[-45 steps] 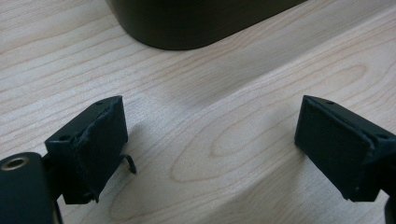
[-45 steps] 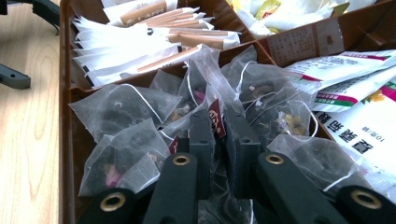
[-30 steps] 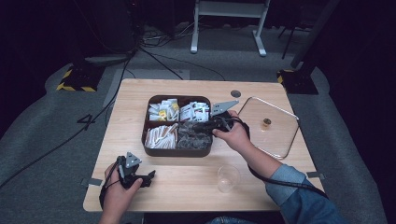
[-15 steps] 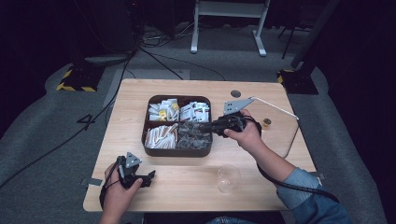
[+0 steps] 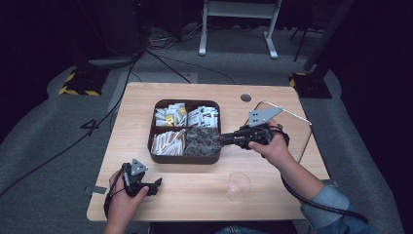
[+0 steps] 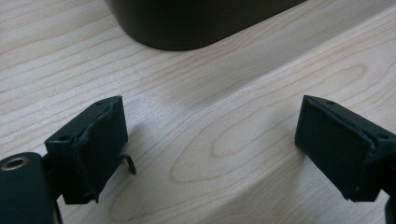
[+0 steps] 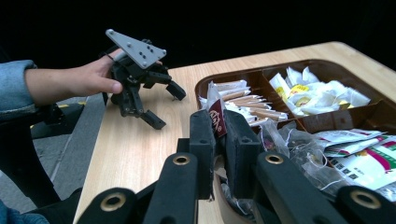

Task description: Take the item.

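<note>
Right gripper (image 7: 218, 140) clamped on small dark-red sachet (image 7: 217, 117), sachet pinched upright between black pads, its top edge poking above them. Sachet sits over near right corner of dark compartment tray (image 5: 160, 157), above section of dark packets (image 5: 202, 141). Left gripper (image 5: 155, 186) rests on wooden table (image 5: 195, 195) just in front of tray's near left corner, jaws wide apart, nothing between them. Clear glass (image 5: 238, 185) stands in front of tray, right of left gripper.
</note>
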A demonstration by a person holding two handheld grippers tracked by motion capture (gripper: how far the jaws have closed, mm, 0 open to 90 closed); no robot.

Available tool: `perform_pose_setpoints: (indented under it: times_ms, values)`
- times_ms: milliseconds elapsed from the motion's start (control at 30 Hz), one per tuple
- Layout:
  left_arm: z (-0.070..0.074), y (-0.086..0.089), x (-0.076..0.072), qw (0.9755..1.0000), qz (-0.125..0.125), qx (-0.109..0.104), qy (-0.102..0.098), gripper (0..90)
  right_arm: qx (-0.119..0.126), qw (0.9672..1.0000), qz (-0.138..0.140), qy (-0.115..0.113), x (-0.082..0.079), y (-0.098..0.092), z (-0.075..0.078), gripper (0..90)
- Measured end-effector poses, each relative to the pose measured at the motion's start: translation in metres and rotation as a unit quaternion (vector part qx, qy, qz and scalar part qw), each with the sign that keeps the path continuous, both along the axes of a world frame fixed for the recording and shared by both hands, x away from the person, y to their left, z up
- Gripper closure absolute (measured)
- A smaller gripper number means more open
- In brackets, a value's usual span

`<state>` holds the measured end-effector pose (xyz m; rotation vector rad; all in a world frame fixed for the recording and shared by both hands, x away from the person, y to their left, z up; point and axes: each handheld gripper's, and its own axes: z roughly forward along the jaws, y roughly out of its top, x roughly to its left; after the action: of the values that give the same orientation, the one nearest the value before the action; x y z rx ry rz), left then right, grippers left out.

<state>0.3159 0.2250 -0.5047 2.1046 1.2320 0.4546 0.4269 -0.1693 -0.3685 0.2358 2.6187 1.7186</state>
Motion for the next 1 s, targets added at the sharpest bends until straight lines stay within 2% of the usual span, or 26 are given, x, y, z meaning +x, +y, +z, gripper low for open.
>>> perform_pose_setpoints:
  times_ms: [100, 267, 500, 700, 833, 1000]
  values:
    - [0.0, 0.0, 0.0, 1.0, 0.0, 0.0, 0.0, 9.8, 0.007, 1.0, 0.002, 0.001, -0.009, -0.008, -0.001, 83.3]
    - [0.0, 0.0, 0.0, 1.0, 0.001, -0.002, 0.002, 9.7, -0.01, 0.9998, 0.007, -0.013, -0.026, -0.022, -0.001, 83.2]
    - [0.0, -0.001, 0.001, 1.0, 0.003, -0.002, 0.001, 9.4, -0.023, 0.9996, 0.002, -0.016, -0.041, -0.04, 0.004, 83.2]
    - [0.0, -0.001, 0.001, 1.0, 0.002, -0.002, 0.0, 9.4, -0.031, 0.9994, 0.012, -0.012, -0.051, -0.047, 0.006, 83.2]
    - [0.0, -0.001, 0.001, 1.0, 0.0, 0.0, 0.001, 9.3, -0.041, 0.9991, 0.003, -0.007, -0.053, -0.051, 0.002, 83.2]
    - [0.0, -0.001, 0.001, 1.0, 0.001, 0.0, 0.001, 9.3, -0.056, 0.9984, 0.006, 0.001, -0.057, -0.052, -0.004, 83.2]
